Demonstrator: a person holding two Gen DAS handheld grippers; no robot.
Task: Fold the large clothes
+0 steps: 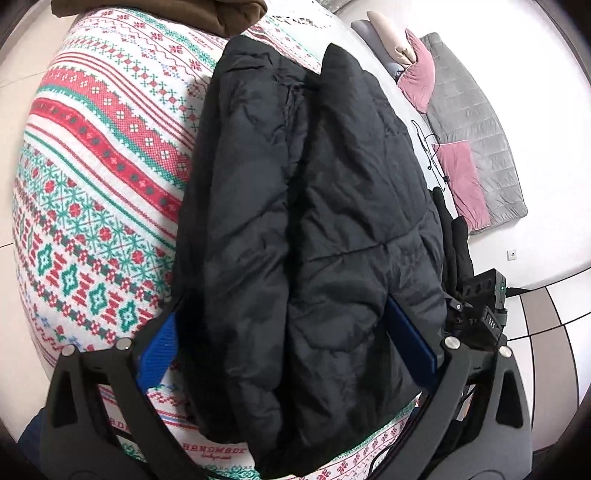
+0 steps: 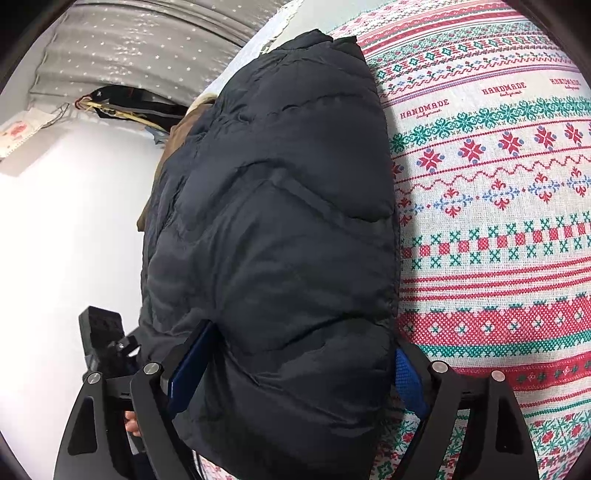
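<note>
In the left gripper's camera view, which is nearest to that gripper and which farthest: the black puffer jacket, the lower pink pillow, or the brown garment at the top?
1. Black puffer jacket: bulging between the fingers of the left gripper.
2. Lower pink pillow: off to the right, on the grey mat.
3. Brown garment: at the far end of the patterned cloth.

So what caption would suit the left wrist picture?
Left gripper clasping a folded black puffer jacket on a patterned cloth.

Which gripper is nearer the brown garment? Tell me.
Right, probably. The right gripper straddles the black jacket beside the brown garment; the left gripper sees it far off.
</note>
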